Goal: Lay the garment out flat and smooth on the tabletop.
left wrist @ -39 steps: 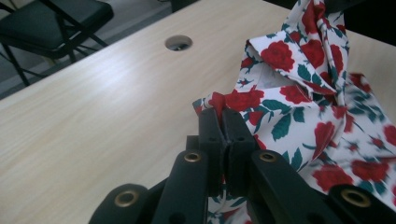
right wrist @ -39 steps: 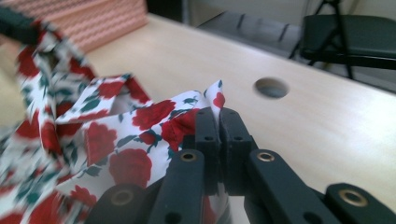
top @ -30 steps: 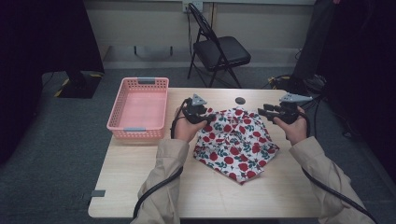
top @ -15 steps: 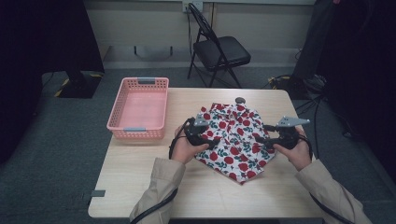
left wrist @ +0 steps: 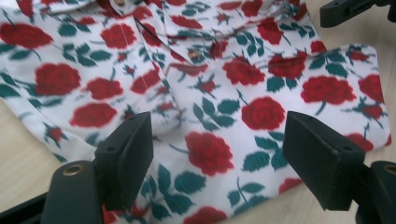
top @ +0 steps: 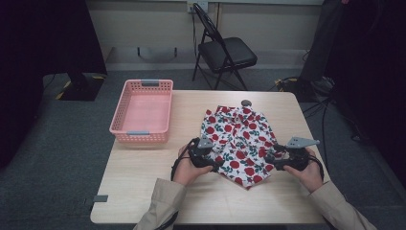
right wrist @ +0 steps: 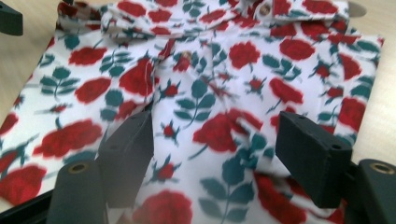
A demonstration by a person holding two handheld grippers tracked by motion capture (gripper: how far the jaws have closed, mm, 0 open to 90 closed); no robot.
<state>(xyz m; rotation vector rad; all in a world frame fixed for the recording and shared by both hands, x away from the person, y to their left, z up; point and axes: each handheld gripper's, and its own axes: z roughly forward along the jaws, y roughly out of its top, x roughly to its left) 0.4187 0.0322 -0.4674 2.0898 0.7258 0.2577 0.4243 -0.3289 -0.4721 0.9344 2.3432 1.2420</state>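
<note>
Across the middle of the high view I saw a pale wooden table (top: 143,191) on grey carpet, a black folding chair (top: 225,50) beyond it. At left centre sat a pink basket (top: 142,111). The rose-print shirt (top: 238,141) lay right of centre. My left gripper (top: 205,158) and right gripper (top: 283,159) flanked its near edge, jaws spread wide over the cloth.

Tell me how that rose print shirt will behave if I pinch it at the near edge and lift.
The rose-print shirt will probably be floppy: it lies creased and folded on the table, so lifted layers would likely sag and unfold. It looks thin, so likely light. Both the left gripper and right gripper are open over it; pinching one layer may leave the rest behind.
</note>
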